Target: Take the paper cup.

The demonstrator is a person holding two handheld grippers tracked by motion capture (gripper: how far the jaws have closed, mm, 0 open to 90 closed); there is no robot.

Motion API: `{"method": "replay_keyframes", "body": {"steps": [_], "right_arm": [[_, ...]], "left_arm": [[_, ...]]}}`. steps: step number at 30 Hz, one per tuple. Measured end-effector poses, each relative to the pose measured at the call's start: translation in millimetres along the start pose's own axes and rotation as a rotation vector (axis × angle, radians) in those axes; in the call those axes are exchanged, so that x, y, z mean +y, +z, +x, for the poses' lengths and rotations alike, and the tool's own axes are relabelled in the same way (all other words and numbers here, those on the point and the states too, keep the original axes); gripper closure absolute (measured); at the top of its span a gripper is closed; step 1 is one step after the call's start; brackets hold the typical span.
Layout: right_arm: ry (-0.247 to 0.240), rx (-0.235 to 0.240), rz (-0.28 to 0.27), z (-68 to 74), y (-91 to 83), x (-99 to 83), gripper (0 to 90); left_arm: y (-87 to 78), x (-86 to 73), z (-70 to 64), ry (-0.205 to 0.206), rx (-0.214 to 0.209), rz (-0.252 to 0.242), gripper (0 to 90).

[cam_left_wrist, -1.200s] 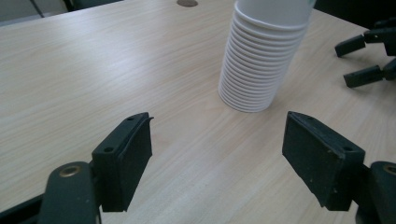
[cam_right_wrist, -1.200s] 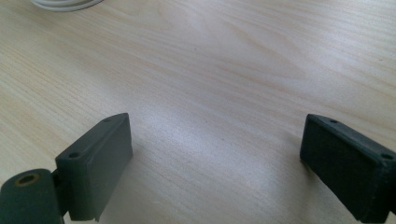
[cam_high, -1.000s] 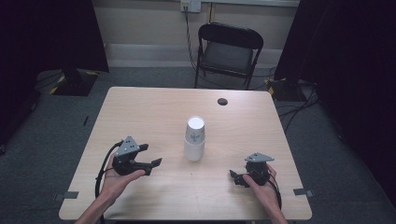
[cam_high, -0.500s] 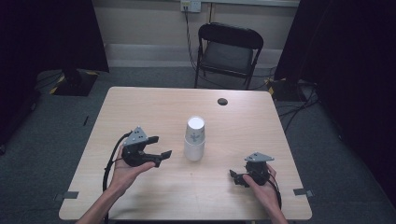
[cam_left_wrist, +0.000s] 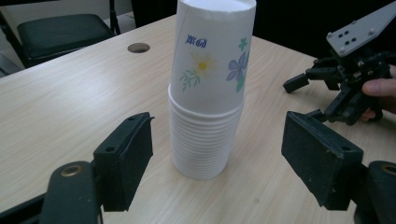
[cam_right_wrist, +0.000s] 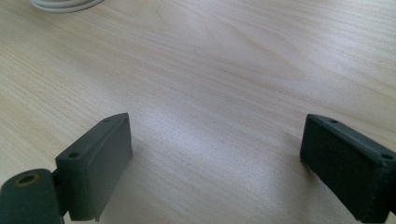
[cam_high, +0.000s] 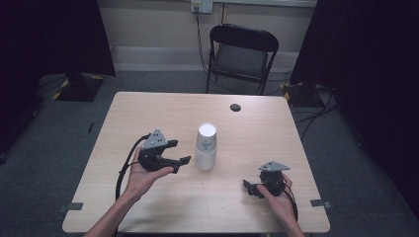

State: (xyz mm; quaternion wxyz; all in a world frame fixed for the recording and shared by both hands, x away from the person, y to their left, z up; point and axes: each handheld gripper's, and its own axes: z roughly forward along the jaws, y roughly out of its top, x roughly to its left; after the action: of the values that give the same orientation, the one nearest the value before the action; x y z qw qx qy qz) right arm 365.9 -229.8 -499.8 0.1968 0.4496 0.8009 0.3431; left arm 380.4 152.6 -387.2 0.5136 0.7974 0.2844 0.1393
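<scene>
Fingers (cam_left_wrist: 126, 163) of our left gripper (cam_high: 177, 152) stand wide apart at the bottom of the left gripper view, and between them, a little farther off, rises the stack of paper cups (cam_left_wrist: 210, 88), not touched by either pad. We hold that gripper lifted off the table (cam_high: 148, 113) in our left hand (cam_high: 143, 173), left of centre in the high view, its jaws pointing toward the stack just beside them. Our right gripper (cam_high: 253, 187) sits low at the lower right of the high view, in our right hand (cam_high: 279, 197), well apart from the cups; in the right gripper view its fingers (cam_right_wrist: 98, 163) are likewise spread wide over bare wood, with a curved white edge of the stack's base in the upper left corner. In the middle of the high view, the stack stands upright with its mouth down, the top cup printed with flowers and sitting higher than the tightly nested ones under it. Beyond it, toward the table's far edge, we see a small dark round hole (cam_high: 235, 107), and past the table a black folding chair (cam_high: 242, 54) against the wall.
</scene>
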Motion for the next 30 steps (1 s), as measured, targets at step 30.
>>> {"method": "replay_keyframes", "body": {"steps": [30], "right_arm": [[0.001, 0.000, 0.001, 0.0, 0.0, 0.0, 8.8]], "left_arm": [[60.8, 36.6, 6.2, 0.043, -0.027, -0.027, 17.9]]}}
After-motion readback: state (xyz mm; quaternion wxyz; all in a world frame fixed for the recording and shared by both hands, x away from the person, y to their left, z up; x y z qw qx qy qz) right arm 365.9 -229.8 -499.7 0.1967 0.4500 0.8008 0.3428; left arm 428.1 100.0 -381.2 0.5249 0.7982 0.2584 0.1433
